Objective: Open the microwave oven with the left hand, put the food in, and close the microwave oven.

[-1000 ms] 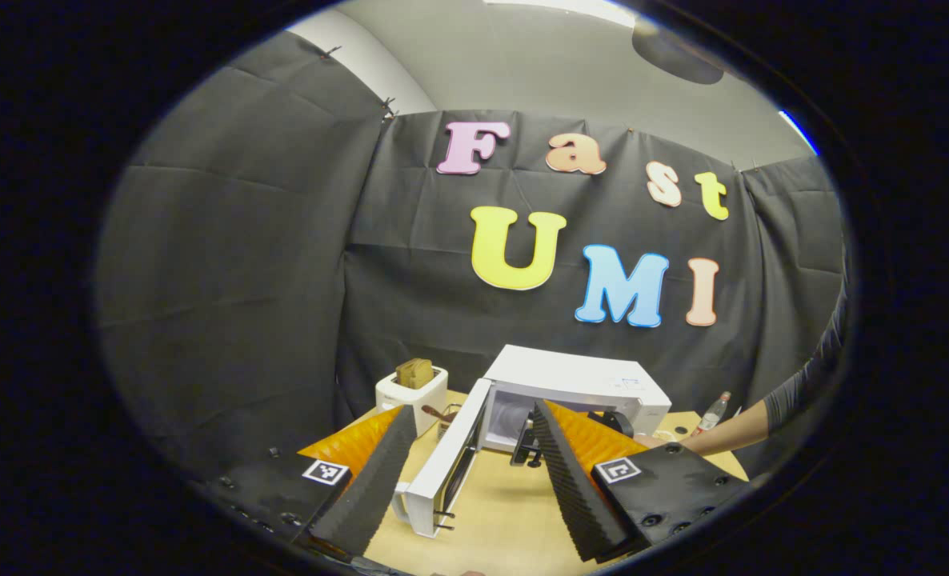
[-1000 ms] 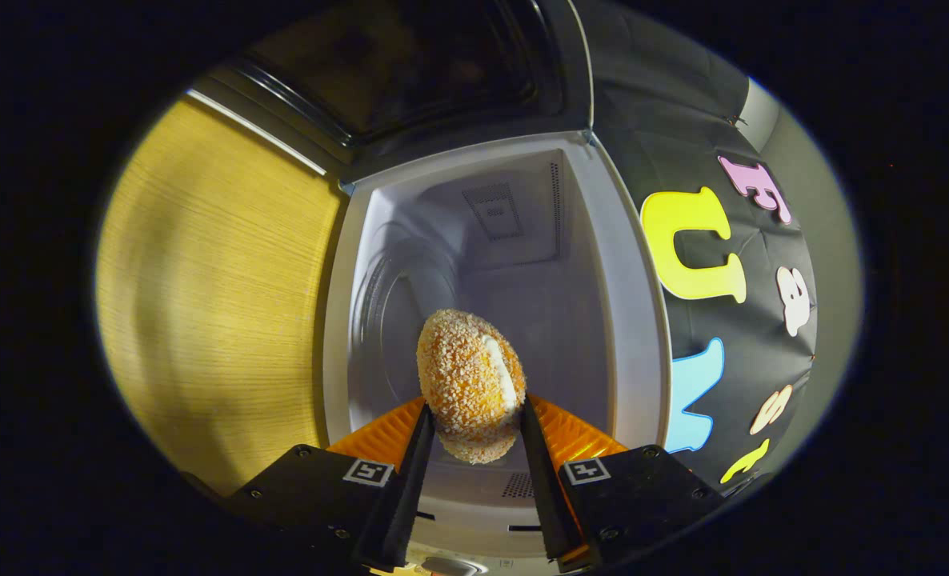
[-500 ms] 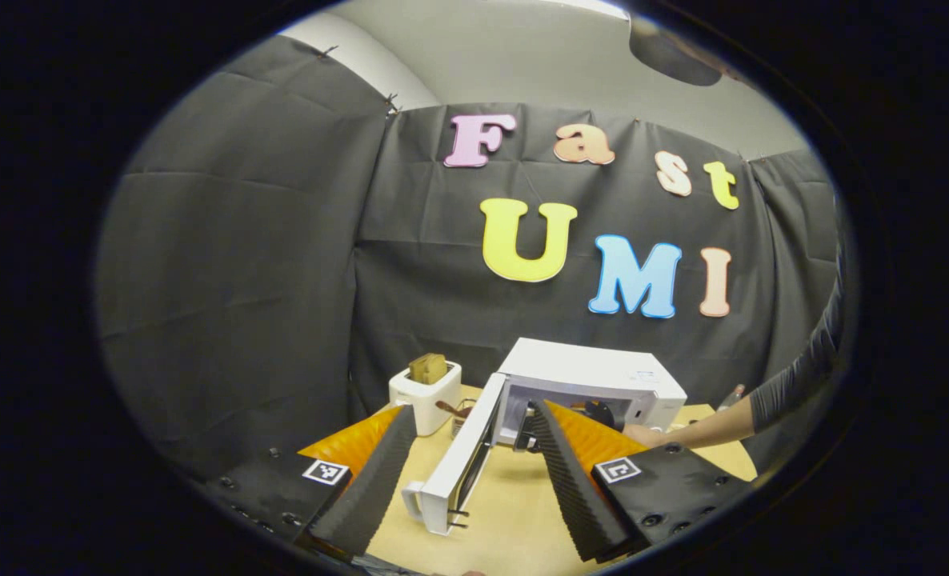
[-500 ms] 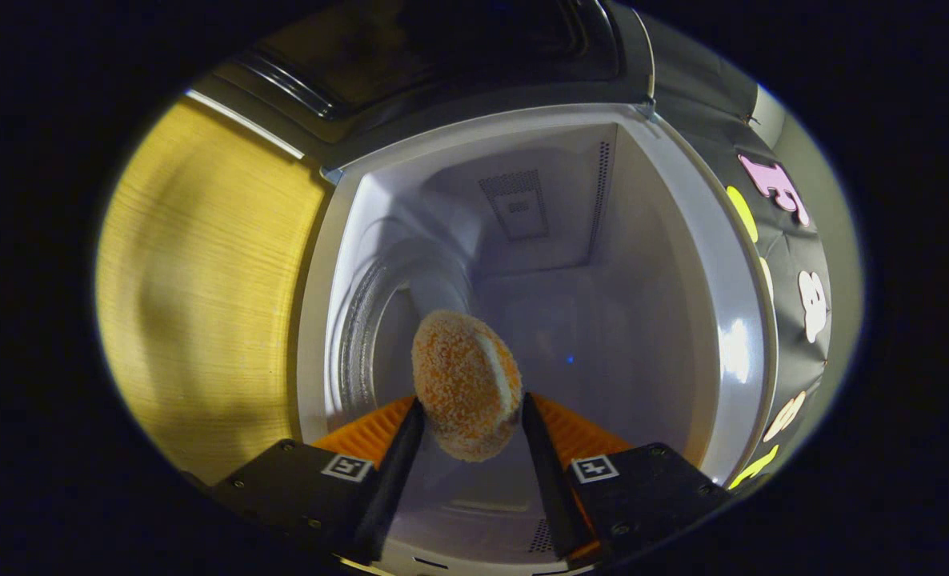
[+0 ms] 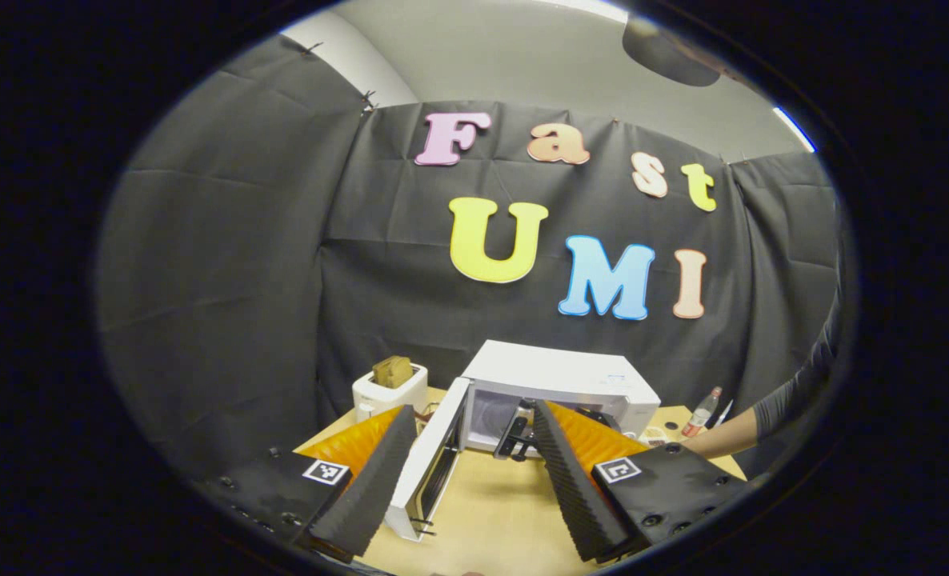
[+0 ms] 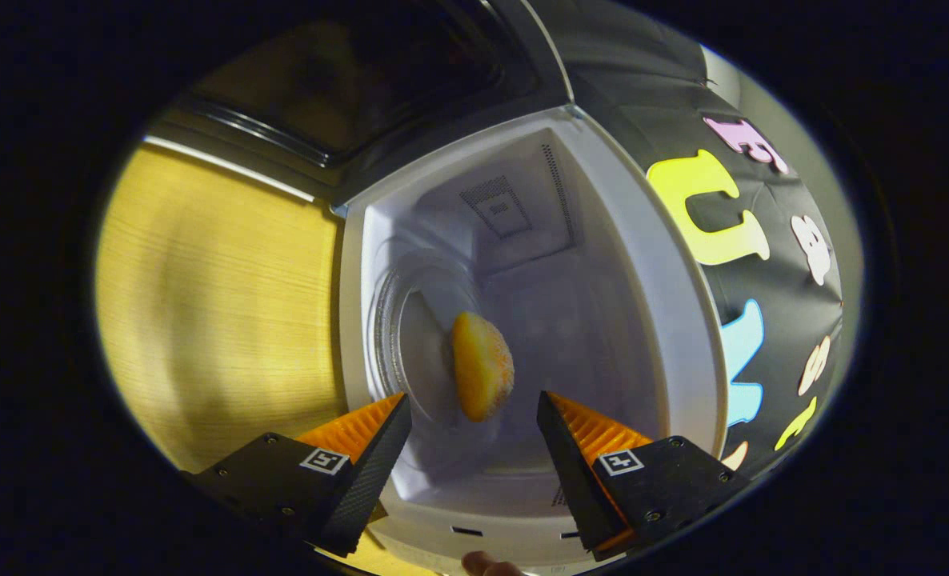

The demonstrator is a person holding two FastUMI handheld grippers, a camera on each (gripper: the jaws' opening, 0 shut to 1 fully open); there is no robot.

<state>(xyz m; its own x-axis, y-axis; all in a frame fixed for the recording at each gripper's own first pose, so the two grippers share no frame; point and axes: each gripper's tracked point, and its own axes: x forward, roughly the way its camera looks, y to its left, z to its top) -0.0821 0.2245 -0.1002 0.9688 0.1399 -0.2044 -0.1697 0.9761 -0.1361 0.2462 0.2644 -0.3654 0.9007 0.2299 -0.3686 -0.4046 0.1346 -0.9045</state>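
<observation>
Right gripper view: your right gripper (image 6: 468, 432) stood open, food (image 6: 482, 366) free ahead inside the microwave oven (image 6: 666, 280); left gripper (image 5: 466, 448) open too.

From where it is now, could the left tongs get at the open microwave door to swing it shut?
Probably yes. In the left gripper view the left tongs are open and the door stands ajar between the fingers, its outer face unobstructed. The right tongs sit at the microwave mouth and would need to withdraw first.
</observation>
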